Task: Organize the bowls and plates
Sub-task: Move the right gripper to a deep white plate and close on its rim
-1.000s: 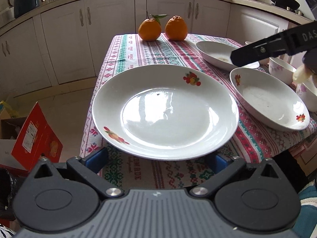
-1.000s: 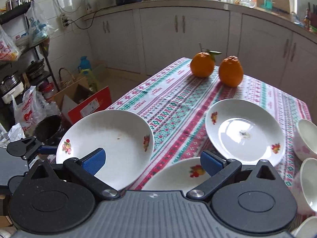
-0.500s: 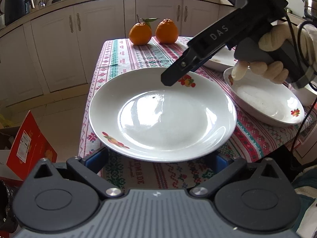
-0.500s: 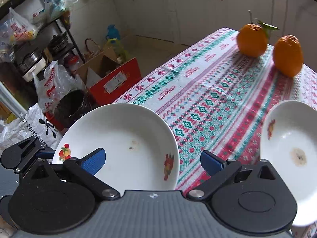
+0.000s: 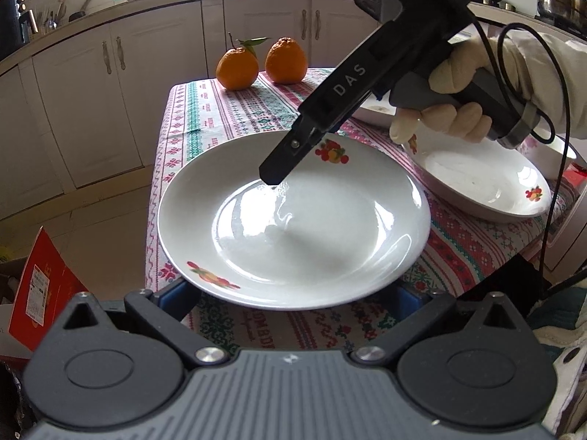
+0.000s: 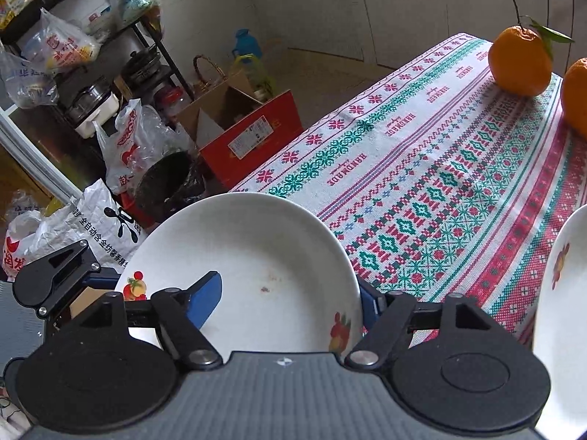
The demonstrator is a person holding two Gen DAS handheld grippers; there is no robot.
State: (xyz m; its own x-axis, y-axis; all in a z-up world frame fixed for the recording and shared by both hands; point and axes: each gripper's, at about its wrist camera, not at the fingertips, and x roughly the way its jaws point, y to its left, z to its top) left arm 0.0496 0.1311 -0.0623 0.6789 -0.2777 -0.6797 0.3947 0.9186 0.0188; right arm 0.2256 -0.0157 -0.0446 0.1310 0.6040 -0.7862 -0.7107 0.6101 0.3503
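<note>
A white plate (image 5: 293,238) with fruit decals hangs over the table's near left corner. It lies across the two wide-spread fingers of my left gripper (image 5: 290,293), whose pads are hidden under it. One left finger (image 6: 55,275) shows at the plate's left rim. My right gripper (image 6: 290,300) reaches in from the far right, held by a gloved hand (image 5: 451,84). Its jaws are closing with the plate's (image 6: 256,256) decal-side rim between them. The left pad lies over the plate's inside and the right pad sits outside the rim. From the left wrist, the right gripper's tip (image 5: 273,178) meets the plate's surface.
A second white plate (image 5: 477,179) sits to the right on the patterned tablecloth (image 5: 227,117), with another plate (image 5: 374,113) behind the gripper. Two oranges (image 5: 236,69) stand at the far end. A red box (image 6: 256,135), bags and pots crowd the floor to the left.
The right gripper swung in from the right, dropped its tip into the plate and narrowed its jaws around the rim. The plate and the left gripper stayed put.
</note>
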